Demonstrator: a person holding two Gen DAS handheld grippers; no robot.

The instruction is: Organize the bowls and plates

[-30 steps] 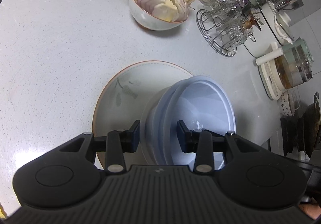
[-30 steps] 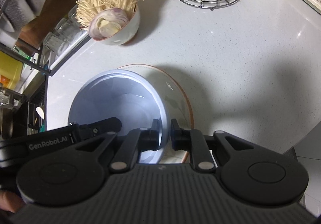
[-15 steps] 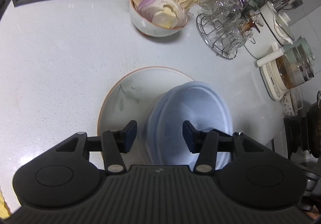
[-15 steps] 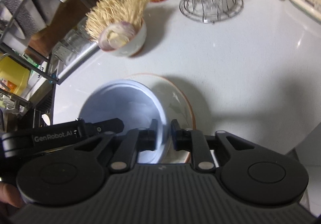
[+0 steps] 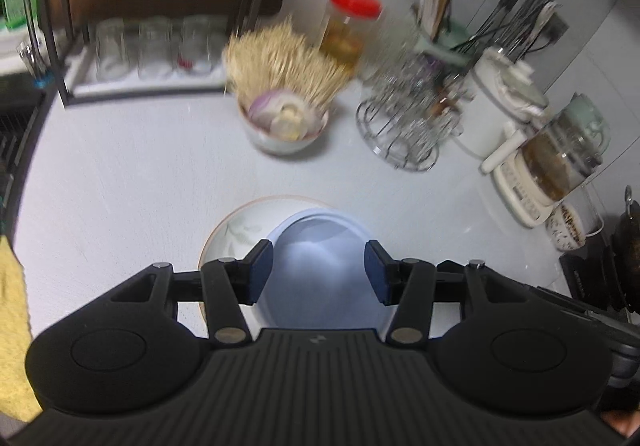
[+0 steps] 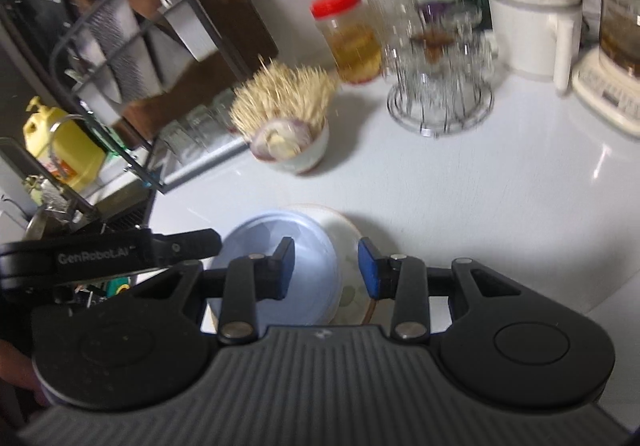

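A pale blue bowl [image 5: 320,242] sits in a white plate with a leaf pattern [image 5: 230,232] on the white counter. My left gripper [image 5: 319,271] hangs open above the bowl, its pads clear of the rim on both sides. In the right wrist view the same blue bowl [image 6: 276,242] and plate [image 6: 346,226] lie below my right gripper [image 6: 326,266]. Its jaws are opening; the bowl's right rim shows in the gap below, and neither pad presses on it. The left gripper's black body [image 6: 120,254] shows at the left of that view.
A white bowl of enoki mushrooms and sliced onion [image 5: 284,126] stands behind the plate. Further back are a red-lidded jar [image 5: 348,30], a wire rack of glasses [image 5: 404,126], a white pot [image 5: 496,106] and a glass kettle [image 5: 560,162]. A dish rack [image 6: 120,58] stands left.
Both grippers have let go of the blue bowl's rim, opened and risen away from the counter. The bowl stays on the plate.
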